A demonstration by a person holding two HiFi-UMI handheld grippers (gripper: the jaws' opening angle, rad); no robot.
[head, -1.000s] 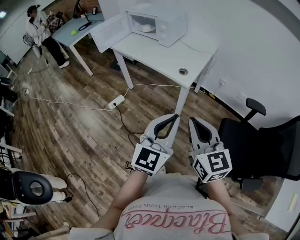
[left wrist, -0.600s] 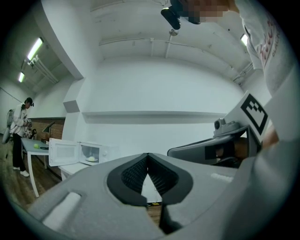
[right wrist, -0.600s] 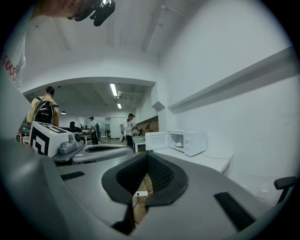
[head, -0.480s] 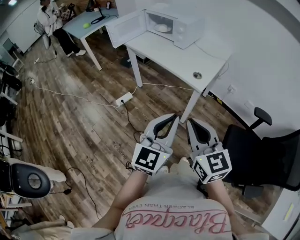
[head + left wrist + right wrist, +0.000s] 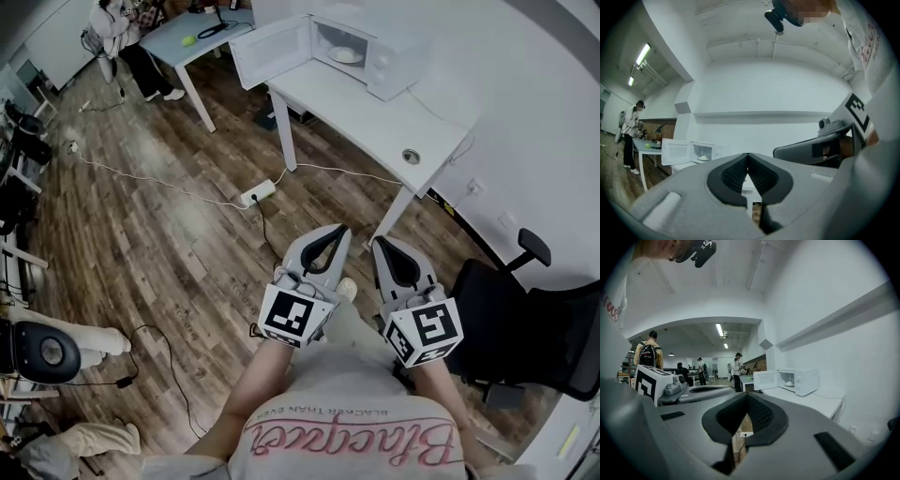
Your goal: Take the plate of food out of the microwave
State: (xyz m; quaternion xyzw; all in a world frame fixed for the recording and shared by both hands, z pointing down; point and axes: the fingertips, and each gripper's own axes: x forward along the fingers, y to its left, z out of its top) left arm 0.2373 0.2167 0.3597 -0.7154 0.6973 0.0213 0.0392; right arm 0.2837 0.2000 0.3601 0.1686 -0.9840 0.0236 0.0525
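The white microwave [image 5: 375, 56] stands at the far end of a white table [image 5: 375, 117], with its door [image 5: 272, 52] swung open to the left. Inside it sits a white plate with pale food [image 5: 346, 55]. The plate [image 5: 789, 383] also shows in the right gripper view, and small [image 5: 702, 158] in the left gripper view. My left gripper [image 5: 339, 231] and right gripper [image 5: 380, 242] are held side by side before my chest, far short of the table. Both are shut with nothing between their jaws.
A power strip [image 5: 258, 194] and its cables lie on the wood floor between me and the table. A black office chair [image 5: 525, 319] stands at the right. A second table [image 5: 202, 33] with a green ball is beyond the microwave door, with a person [image 5: 122, 33] beside it.
The table and microwave have drawn nearer and shifted right in the head view as I walk toward them. Both grippers stay shut in the same place before my chest.
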